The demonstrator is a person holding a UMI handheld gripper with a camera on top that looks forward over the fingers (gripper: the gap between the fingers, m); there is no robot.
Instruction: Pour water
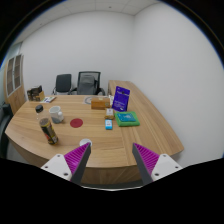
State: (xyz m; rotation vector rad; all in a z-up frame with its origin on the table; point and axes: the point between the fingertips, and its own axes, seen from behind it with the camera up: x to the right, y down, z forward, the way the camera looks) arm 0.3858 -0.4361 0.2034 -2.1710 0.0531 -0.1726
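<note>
1. The gripper (pixel 110 160) is hovering above the near edge of the counter (pixel 60 143), its fingers released and spread wide, holding nothing.
2. The purple pads (pixel 78 157) are showing on the inner faces of both fingers, with only bare wood lying between them.
3. A bottle (pixel 46 131) is standing upright beyond the left finger, well apart from it; its contents cannot be told.
4. A pale cup (pixel 57 115) is sitting farther back, behind the bottle.
5. A red coaster (pixel 76 122) is lying flat just beside the cup, toward the middle of the counter.
6. A small white-and-blue item (pixel 109 125) is resting near the middle, too small to identify.
7. A green box (pixel 127 118) is lying to the right of it, with a purple sign (pixel 121 100) standing upright behind.
8. A brown box (pixel 99 102) is sitting at the far side.
9. Two chairs (pixel 88 82) are standing beyond the counter, against the white wall (pixel 150 50).
10. A dark object (pixel 37 94) is standing at the far left end.
</note>
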